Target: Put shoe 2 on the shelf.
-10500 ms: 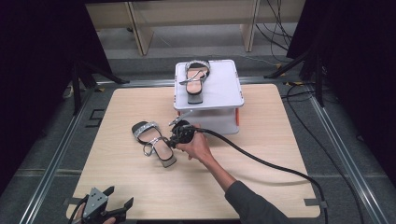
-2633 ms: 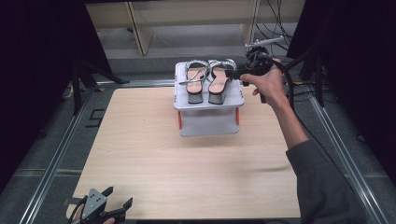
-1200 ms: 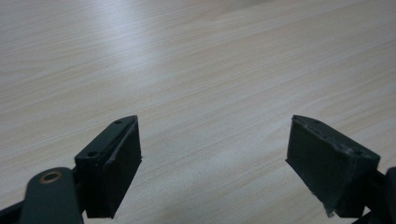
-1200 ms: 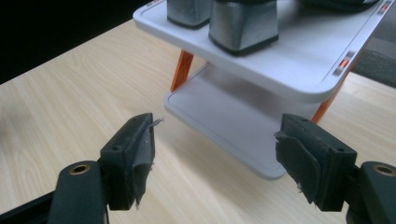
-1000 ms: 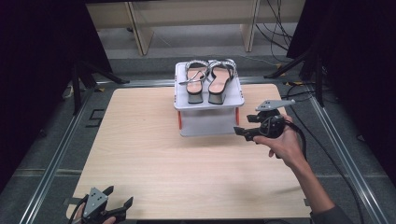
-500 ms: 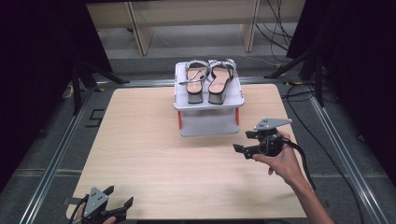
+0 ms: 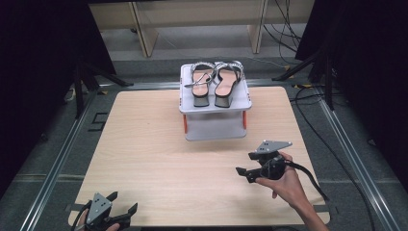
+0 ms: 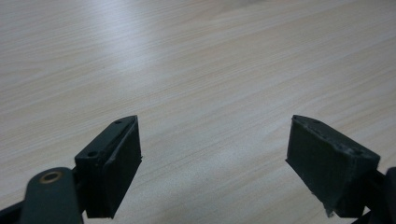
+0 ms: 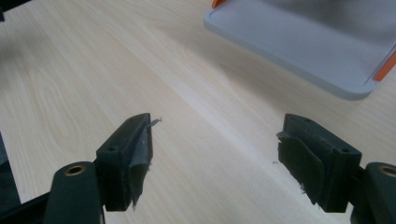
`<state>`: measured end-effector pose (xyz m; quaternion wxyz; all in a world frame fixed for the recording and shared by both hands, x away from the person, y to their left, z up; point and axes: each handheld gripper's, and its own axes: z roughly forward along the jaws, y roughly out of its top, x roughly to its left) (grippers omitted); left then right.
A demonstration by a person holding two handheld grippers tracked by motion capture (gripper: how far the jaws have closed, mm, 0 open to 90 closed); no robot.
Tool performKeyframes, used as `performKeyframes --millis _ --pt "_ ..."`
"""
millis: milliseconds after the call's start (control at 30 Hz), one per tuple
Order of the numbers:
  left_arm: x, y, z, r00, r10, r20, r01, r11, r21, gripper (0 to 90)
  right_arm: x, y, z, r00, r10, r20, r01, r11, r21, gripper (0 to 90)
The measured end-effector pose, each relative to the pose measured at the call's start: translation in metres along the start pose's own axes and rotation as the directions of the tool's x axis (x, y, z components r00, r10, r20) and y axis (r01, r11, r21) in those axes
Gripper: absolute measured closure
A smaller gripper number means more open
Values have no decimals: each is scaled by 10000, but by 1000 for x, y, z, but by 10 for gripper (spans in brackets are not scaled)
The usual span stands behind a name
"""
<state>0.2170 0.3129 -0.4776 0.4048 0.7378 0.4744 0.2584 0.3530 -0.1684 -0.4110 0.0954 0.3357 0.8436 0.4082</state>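
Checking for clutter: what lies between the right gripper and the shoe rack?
Only bare tabletop: in the high view nothing lies between the right gripper and the rack; the right gripper view shows the same.

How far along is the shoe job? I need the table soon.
Both sandals sit side by side on top of the grey rack. The right tool is open and empty above the table; the left tool is open at its near edge. Nothing appears left to place.

Both grippers black, each topped with a grey three-cornered plate. Right gripper (image 7: 247, 169): thick black cable off the back. Left gripper (image 7: 121, 208): same build. Jaws blocky with worn dark pads, screw holes, brass-ringed pivots. Forearms bare, no sleeves.
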Motion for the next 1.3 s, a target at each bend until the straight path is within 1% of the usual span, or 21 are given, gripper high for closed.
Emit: performKeyframes --millis 67,167,200,233,267,300,367,433,467,533,567,600,633,700,767,933,1000,1033,1133,1167,1300 --pt "0 0 0 10000 19 -8 -19 10000 20 172 3 -4 3 9998 -166 104 163 9994 292 260" --pt "0 0 -1 9999 112 -51 -112 9999 70 172 6 -13 6 9998 159 -118 -154 9991 385 264" --pt "1 0 -1 9998 192 -94 -191 9997 161 172 5 -16 8 9999 67 -103 -63 9991 412 264" --pt "1 0 0 9998 183 -87 -181 9996 208 172 6 -19 9 10000 71 -63 -68 9987 505 258" --pt "0 0 0 10000 -60 27 60 10000 15 172 7 -22 11 10000 -16 39 13 9971 759 251" --pt "0 0 0 10000 0 10 0 10000 -17 172 8 -25 12 10000 -8 -47 12 9971 763 255" --pt "0 0 -1 10000 70 -33 -70 10000 0 172 8 -31 11 9996 286 -48 -281 9960 851 256" --pt "2 0 -1 9997 226 -69 -225 9996 196 172 6 -36 12 10000 20 59 -26 9955 944 251" --pt "0 0 0 9999 -106 42 106 9999 -24 172 6 -39 12 9999 30 110 -40 9959 906 256" --pt "1 0 -1 10000 61 6 -61 10000 4 172 8 -46 13 9995 291 136 -304 9940 1049 255" --pt "1 0 -1 10000 73 5 -73 10000 15 172 6 -48 13 10000 73 35 -77 9938 1105 252" --pt "0 1 -1 10000 90 -18 -90 9999 47 172 7 -50 12 9998 0 209 -26 9922 1243 243" --pt "0 0 -1 10000 77 -24 -77 10000 23 172 9 -52 11 9994 35 356 -78 9926 1214 247" --pt "0 1 -1 10000 -12 -5 12 10000 -34 172 9 -56 10 9999 -75 75 66 9937 1122 250" --pt "0 1 -1 9999 110 -8 -110 9999 63 172 12 -60 6 9998 195 -26 -190 9928 1182 249" --pt "0 0 -1 10000 59 -67 -59 10000 16 172 16 -69 1 9995 186 -240 -159 9940 1079 243" --pt "0 0 -1 10000 1 -17 -1 10000 -40 172 21 -71 -1 9987 510 57 -513 9908 1254 236" --pt "1 0 -1 10000 81 -18 -81 10000 -15 172 20 -72 -1 9999 127 -14 -125 9921 1248 236" --pt "1 0 0 9998 177 -22 -177 9997 143 172 20 -73 2 9999 95 -52 -89 9945 1047 239" --pt "1 0 0 9999 152 -41 -152 9998 128 172 21 -72 0 9997 230 -46 -222 9911 1313 239" --pt "1 0 -1 9997 187 -131 -185 9997 158 172 20 -72 1 9999 143 30 -145 9909 1337 238"
